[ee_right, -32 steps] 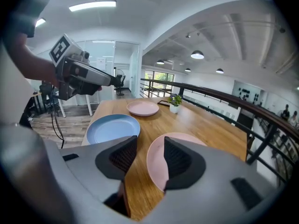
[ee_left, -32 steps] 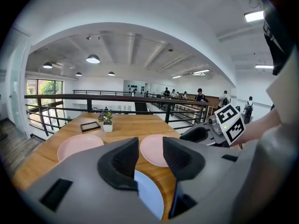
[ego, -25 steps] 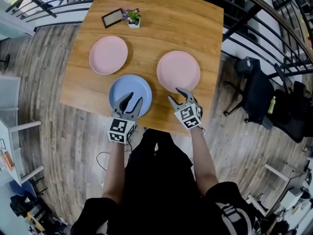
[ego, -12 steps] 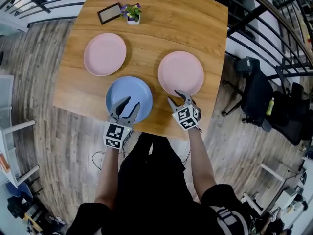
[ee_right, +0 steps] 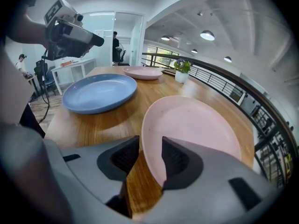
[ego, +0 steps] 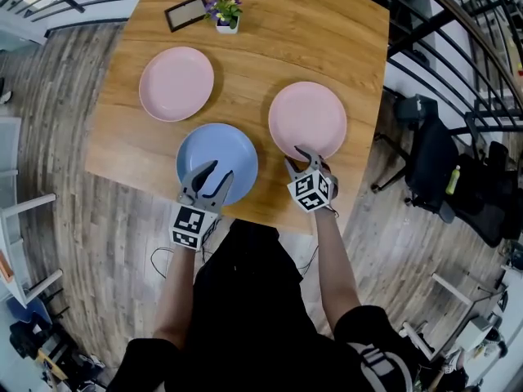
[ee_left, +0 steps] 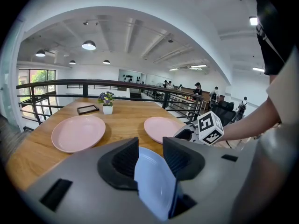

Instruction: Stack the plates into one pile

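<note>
Bare tabletop (ego: 302, 43) beyond right plate (ego: 307, 119), flowerpot (ego: 227, 24), frame (ego: 186, 12) far left

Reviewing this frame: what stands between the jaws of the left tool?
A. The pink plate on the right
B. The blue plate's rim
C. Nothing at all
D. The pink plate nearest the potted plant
B: in the left gripper view, the rim of the blue plate stands between the parted jaws of the left tool, while the right tool straddles the right-hand pink plate.
</note>
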